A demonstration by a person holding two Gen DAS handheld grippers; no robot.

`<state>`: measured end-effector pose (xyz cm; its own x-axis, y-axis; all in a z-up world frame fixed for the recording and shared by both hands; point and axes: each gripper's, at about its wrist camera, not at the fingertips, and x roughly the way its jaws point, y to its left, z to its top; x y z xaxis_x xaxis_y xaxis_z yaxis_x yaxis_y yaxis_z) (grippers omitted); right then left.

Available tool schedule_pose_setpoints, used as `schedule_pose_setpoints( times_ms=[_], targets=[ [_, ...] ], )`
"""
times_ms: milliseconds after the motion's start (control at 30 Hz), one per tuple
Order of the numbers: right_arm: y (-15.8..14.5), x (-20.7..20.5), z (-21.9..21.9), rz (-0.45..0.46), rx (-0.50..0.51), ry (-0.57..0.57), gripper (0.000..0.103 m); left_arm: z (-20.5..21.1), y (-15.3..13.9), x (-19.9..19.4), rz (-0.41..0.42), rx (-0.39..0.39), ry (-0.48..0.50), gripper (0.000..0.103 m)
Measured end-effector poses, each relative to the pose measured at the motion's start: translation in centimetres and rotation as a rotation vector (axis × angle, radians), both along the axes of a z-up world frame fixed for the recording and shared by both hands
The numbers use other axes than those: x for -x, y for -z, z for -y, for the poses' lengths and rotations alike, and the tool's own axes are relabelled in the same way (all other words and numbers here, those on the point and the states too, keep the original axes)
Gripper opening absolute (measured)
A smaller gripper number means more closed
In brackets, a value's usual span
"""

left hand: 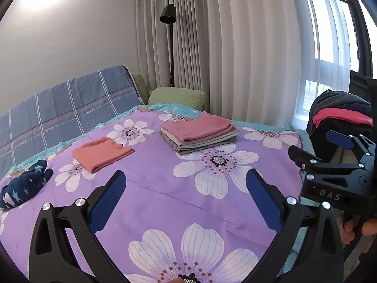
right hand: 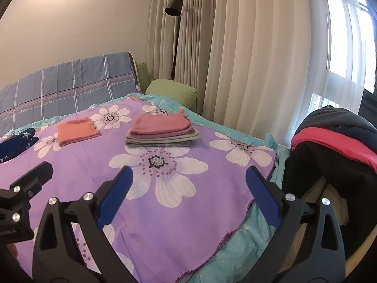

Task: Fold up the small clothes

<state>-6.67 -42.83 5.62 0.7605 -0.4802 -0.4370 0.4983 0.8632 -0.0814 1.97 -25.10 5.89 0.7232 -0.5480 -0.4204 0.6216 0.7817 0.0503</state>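
Two grippers, left (left hand: 186, 198) and right (right hand: 188, 193), I held spread and empty over bare purple sheet (left hand: 165, 188). One stack (left hand: 198, 133) sat centre, one orange fold (left hand: 101, 153) left, one navy bundle (left hand: 23, 186) at the left edge.

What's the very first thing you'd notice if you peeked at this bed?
The purple bedspread with its giant white flowers fills the middle. On it sits a neat stack of folded clothes with a pink piece on top, a single folded orange piece to its left, and a crumpled navy star-print garment at the far left.
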Motion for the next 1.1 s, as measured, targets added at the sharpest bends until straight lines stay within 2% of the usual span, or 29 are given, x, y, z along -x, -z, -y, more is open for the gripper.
schedule_pose_setpoints(
  times_ms=[233,600,1100],
  targets=[
    [0.0,0.2,-0.2,-0.009,0.008,0.005,0.098,0.2,0.4,-0.1,-0.064,-0.002,0.019,0.102],
    [0.2,0.0,-0.3,-0.019,0.018,0.011,0.098,-0.1,0.8,-0.5,-0.116,0.009,0.027,0.102],
    [0.6,-0.5,-0.2,-0.031,0.040,0.032,0.098,-0.7,1.2,-1.2,-0.135,0.033,0.024,0.102]
  ],
)
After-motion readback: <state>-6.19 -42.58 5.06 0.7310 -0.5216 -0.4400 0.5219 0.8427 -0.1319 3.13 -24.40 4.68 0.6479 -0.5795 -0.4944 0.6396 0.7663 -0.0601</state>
